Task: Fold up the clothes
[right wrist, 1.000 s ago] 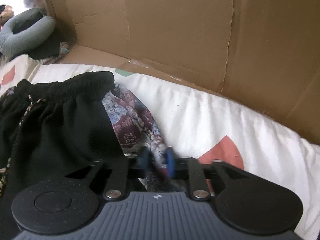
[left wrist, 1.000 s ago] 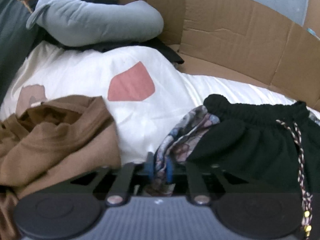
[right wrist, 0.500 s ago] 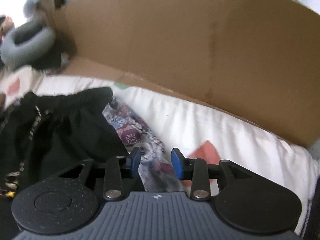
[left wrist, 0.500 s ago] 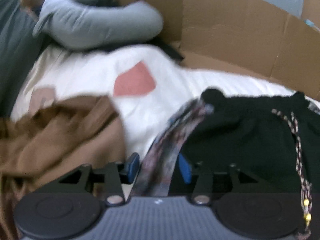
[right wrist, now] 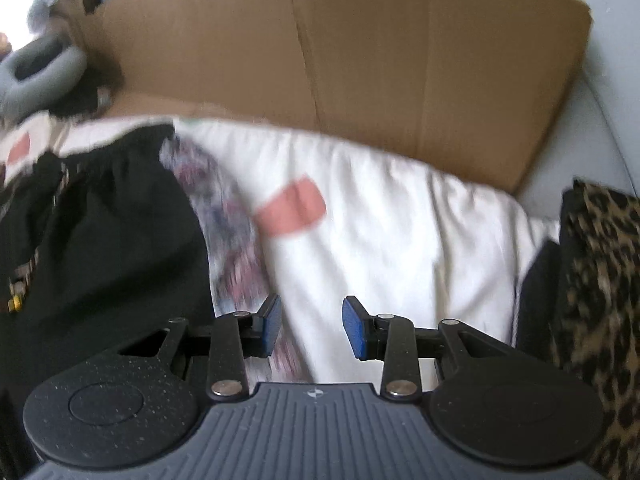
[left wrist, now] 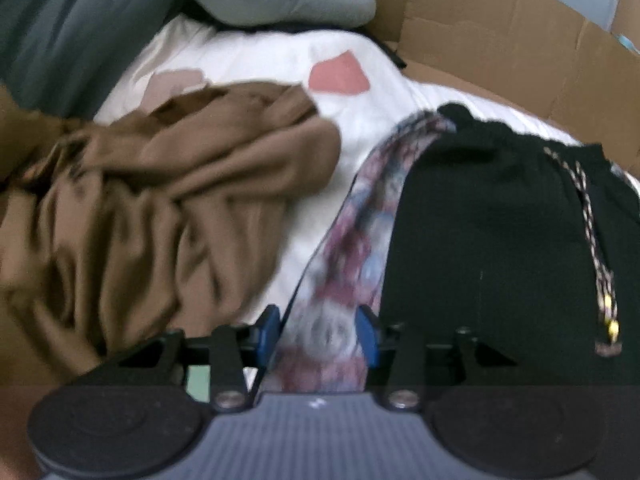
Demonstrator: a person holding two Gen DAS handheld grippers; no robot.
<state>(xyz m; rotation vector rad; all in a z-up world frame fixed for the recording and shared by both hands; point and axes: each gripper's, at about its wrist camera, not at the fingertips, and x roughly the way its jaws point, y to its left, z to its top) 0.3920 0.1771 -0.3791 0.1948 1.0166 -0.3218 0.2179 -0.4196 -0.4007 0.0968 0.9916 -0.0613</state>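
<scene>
Two tongs are mine, and both hang over the big white blanket (right wrist: 400,220). Black shorts (left wrist: 500,220) lie flat, in front of my left tongs (left wrist: 318,332) and a bit to their right. Under them a flowery cloth (left wrist: 360,232) runs long, straight away from me. My left tongs are nearer: their jaws just opened, with the flowery strip lying loose between them. My right tongs (right wrist: 310,328) are part open too, with only blanket between them. The strip lies to their left.
</scene>
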